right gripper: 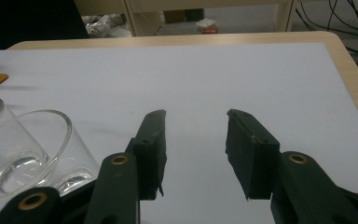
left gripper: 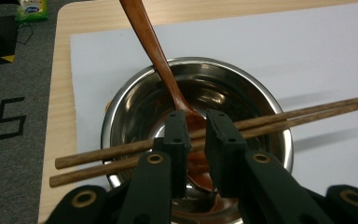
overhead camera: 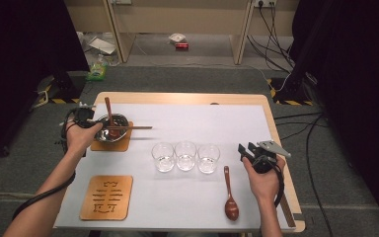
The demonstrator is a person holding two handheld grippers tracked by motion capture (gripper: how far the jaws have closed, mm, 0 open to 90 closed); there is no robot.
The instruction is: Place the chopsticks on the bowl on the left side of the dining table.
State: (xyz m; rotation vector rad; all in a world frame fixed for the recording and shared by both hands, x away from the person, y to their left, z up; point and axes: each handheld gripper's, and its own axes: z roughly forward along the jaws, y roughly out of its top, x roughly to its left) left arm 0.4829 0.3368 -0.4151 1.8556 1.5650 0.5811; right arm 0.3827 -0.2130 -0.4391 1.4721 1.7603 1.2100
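Observation:
A steel bowl point(overhead camera: 120, 120) point(left gripper: 135, 88) stands on a wooden coaster point(overhead camera: 100, 146) at the table's left. A wooden spoon point(overhead camera: 108, 106) point(left gripper: 151, 46) leans inside it, and a pair of chopsticks point(overhead camera: 139, 127) point(left gripper: 307, 112) lies across its rim. My left gripper point(overhead camera: 92, 121) point(left gripper: 196, 116) hovers at the bowl's near-left edge, open by a narrow gap. The spoon's bowl shows through that gap, and the pads press on nothing. My right gripper point(overhead camera: 246, 147) point(right gripper: 196, 114) is held open and empty over the white mat, right of three glasses.
Three clear glasses point(overhead camera: 185, 155) stand in a row mid-table, the nearest one point(right gripper: 32, 149) left of my right jaws. A second wooden spoon point(overhead camera: 230, 197) lies at the front right. A carved coaster point(overhead camera: 107, 197) sits front left. The table edge point(overhead camera: 276, 128) runs along the right.

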